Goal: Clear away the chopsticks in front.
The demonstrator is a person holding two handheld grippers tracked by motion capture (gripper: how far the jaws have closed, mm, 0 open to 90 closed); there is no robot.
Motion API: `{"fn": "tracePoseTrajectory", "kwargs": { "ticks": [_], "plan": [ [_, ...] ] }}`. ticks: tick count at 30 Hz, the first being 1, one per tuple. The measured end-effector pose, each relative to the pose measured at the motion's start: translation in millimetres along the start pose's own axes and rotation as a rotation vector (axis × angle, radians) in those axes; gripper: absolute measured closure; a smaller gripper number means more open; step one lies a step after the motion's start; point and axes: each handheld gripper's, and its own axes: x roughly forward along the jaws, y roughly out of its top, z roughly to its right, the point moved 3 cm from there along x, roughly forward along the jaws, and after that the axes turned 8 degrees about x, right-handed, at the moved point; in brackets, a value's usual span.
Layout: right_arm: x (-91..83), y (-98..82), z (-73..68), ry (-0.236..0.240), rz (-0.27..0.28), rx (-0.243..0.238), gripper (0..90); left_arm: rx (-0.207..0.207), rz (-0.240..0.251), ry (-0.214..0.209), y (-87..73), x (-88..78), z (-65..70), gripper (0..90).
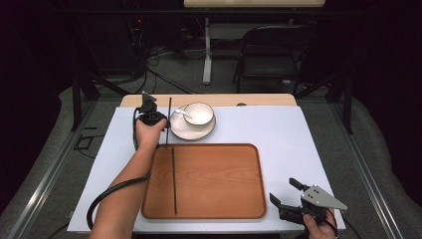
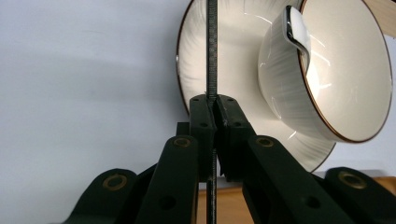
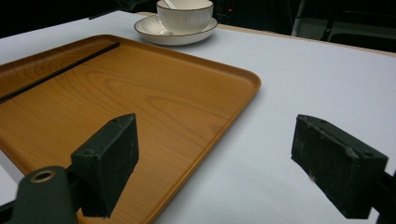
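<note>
Black chopstick [image 2: 212, 51], pinched in my left gripper [image 1: 149, 117] just left of the saucer [image 1: 184, 130], runs parallel to its mate [image 1: 174, 180] on the tray [image 1: 214, 179] nearer me; my right gripper [image 1: 287, 195] idles spread right of the tray.

No writing, label, brand or number is legible on anything here.

A black chopstick [image 2: 212, 51] with a fine checked texture crosses a white ribbed saucer [image 2: 233, 42] and bowl [image 2: 345, 70] with dark brown rims, beside an orange-brown wood-grain tray [image 1: 209, 179] on a pale blue-white tabletop [image 1: 278, 127].
</note>
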Motion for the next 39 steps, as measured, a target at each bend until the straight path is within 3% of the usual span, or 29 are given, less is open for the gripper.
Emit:
{"fn": "tracePoseTrajectory", "kwargs": {
  "ticks": [5, 11, 12, 15, 24, 31, 39],
  "plan": [
    [0.7, 0.3, -0.3, 0.000, 0.000, -0.003, 14.5, 0.009, 0.012, -0.004, -7.4, -17.7, -2.6, 86.0],
    [0.8, 0.3, -0.4, -0.002, -0.001, -0.002, 14.5, 0.039, -0.005, -0.053, -26.4, -37.9, -7.7, 85.9],
    [1.0, 0.3, -0.2, -0.003, -0.002, 0.000, 14.5, 0.043, -0.007, -0.072, -34.6, -44.3, -10.2, 86.0],
    [0.8, 0.3, -0.2, -0.002, -0.001, 0.001, 14.5, 0.050, -0.017, -0.080, -42.4, -49.5, -12.3, 85.9],
    [1.3, 0.4, -1.0, -0.005, -0.004, 0.001, 14.5, 0.092, -0.037, -0.104, -86.7, -79.0, -16.4, 85.9],
    [1.2, 0.4, -1.0, -0.010, -0.003, 0.002, 14.5, 0.108, -0.068, -0.123, -117.3, -86.5, -18.4, 85.9],
    [1.1, 0.4, -0.9, -0.012, -0.004, 0.003, 14.5, 0.115, -0.113, -0.153, -153.5, -80.5, -15.3, 85.9]
  ]
}}
